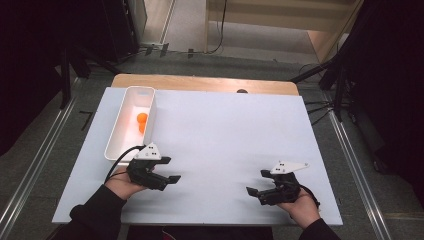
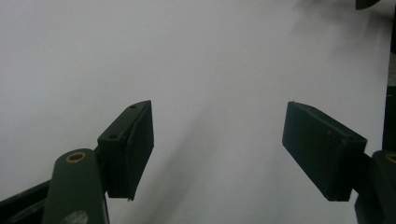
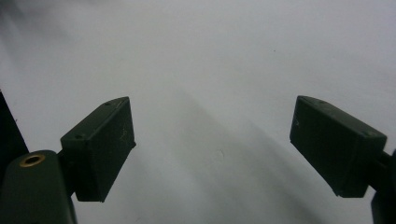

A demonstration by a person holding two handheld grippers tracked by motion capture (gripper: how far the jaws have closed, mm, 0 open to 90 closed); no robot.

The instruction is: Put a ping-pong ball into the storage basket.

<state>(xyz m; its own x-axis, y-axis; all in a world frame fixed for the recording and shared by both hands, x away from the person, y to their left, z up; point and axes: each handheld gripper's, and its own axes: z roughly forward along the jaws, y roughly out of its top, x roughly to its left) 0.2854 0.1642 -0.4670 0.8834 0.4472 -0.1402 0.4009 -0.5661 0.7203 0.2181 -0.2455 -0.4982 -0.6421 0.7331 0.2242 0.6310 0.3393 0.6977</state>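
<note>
The left gripper [image 1: 169,170] and right gripper [image 1: 256,183] hover low over the white table [image 1: 225,130], jaws spread wide and empty, pointing toward each other. An orange ball [image 1: 142,118] lies in the white bin [image 1: 116,141], just beyond the left gripper.

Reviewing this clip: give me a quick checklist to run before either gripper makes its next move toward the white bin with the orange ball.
1. Left gripper open and holding nothing: ok; its own view shows the jaws wide apart over bare table.
2. Right gripper open and holding nothing: ok.
3. Orange ball inside the white bin: ok.
4. Only one ball in the bin: cannot tell; an orange patch below it may be a reflection.
5. Nothing on the white table between grippers and bin: ok.
6. Left gripper nearer the bin: ok.
</note>
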